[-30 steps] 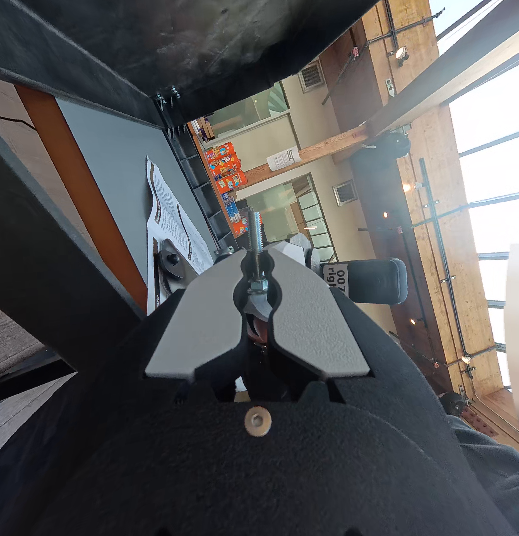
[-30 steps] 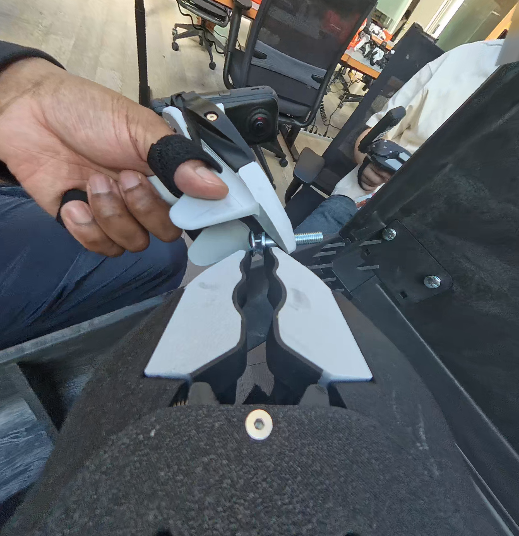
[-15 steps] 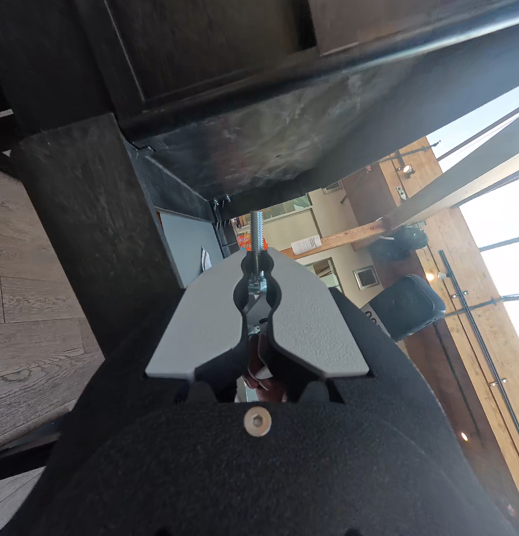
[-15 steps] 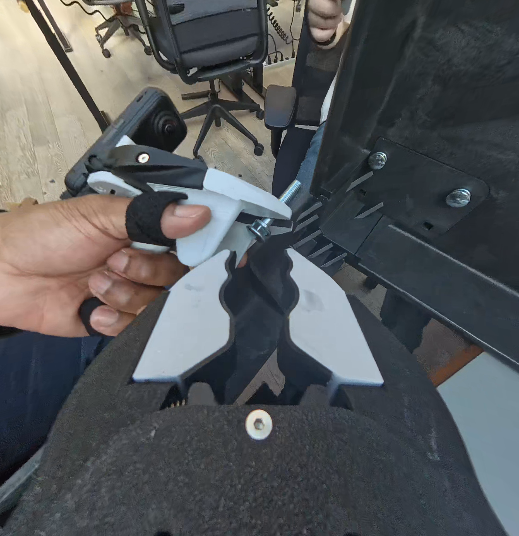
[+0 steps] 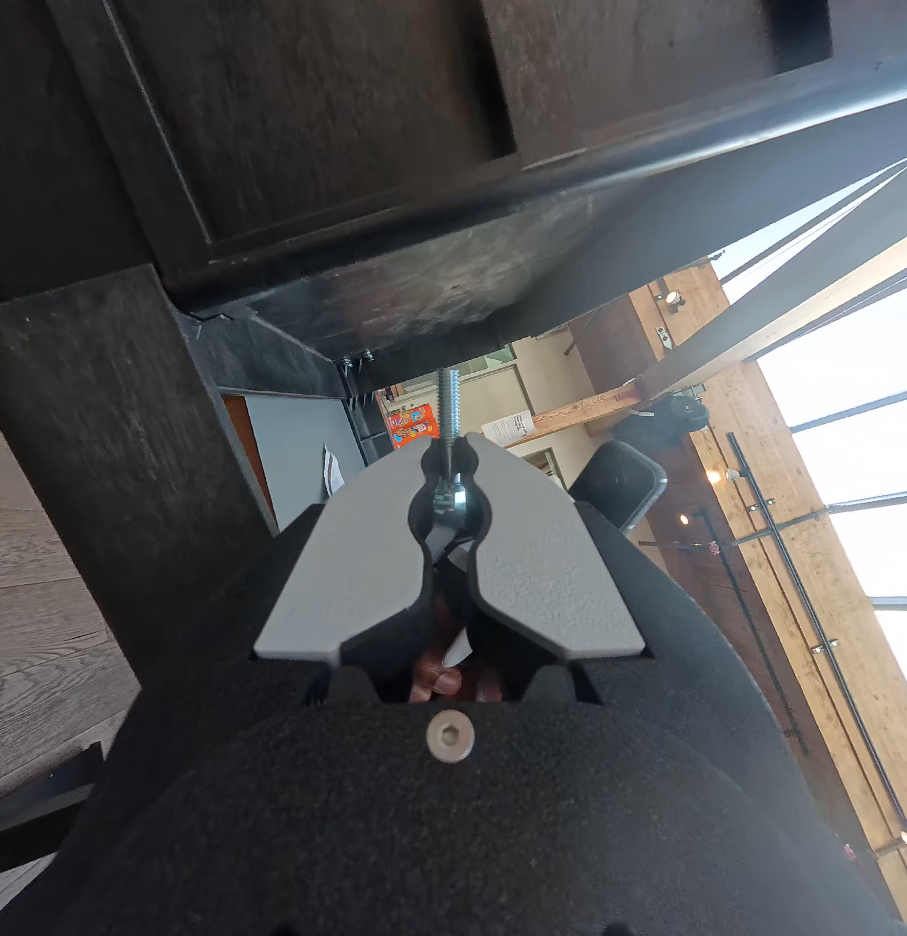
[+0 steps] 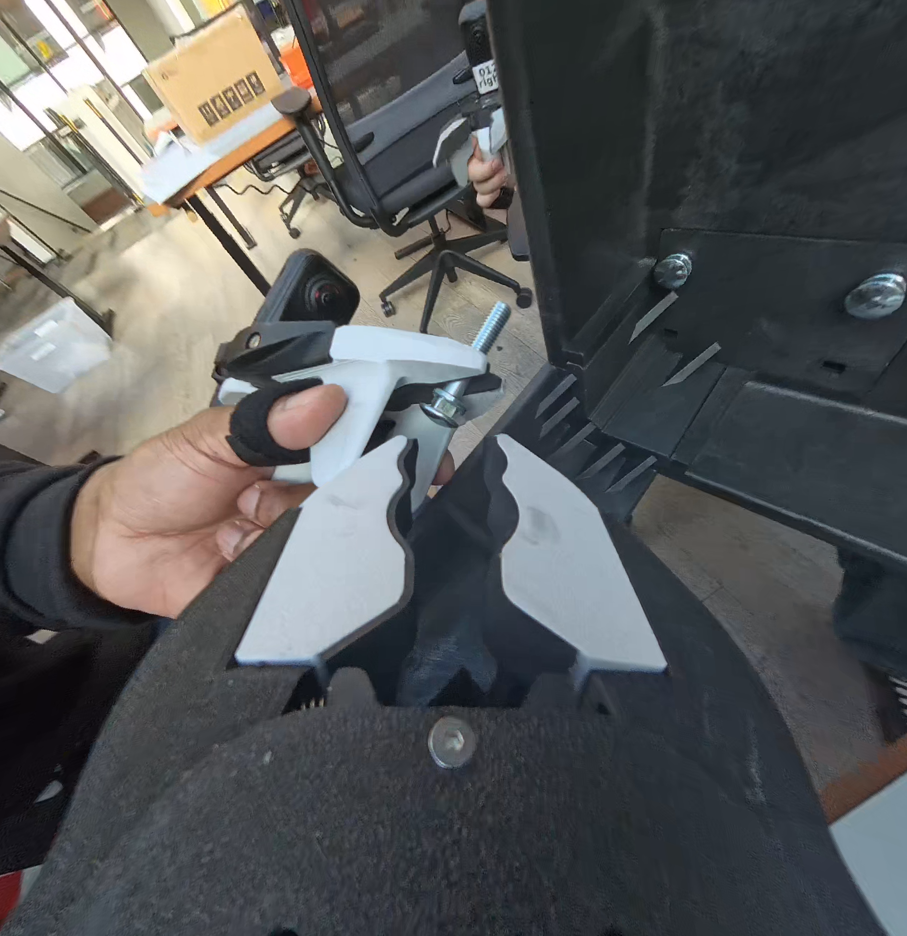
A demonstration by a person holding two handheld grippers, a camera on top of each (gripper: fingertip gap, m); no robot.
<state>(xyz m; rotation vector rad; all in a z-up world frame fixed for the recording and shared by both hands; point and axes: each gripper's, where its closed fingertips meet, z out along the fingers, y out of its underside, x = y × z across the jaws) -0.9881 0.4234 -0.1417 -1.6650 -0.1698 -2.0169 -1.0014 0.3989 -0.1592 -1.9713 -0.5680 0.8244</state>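
Zinc-bright steel, a threaded bolt with a flanged hex head [image 5: 449, 430] sits clamped in the left gripper [image 5: 450, 445], whose grey fingers [image 5: 370, 532] are nearly closed on the shank just above the head, so the thread projects forward and free. Ahead of the bolt's tip stands a dark black-painted furniture frame [image 5: 340, 152] with a corner bracket plate [image 6: 775, 314] already carrying two screws. Below the bolt, the right gripper [image 6: 451, 451] has its jaws spread apart with nothing between them, leaving the bolt to the left one alone.
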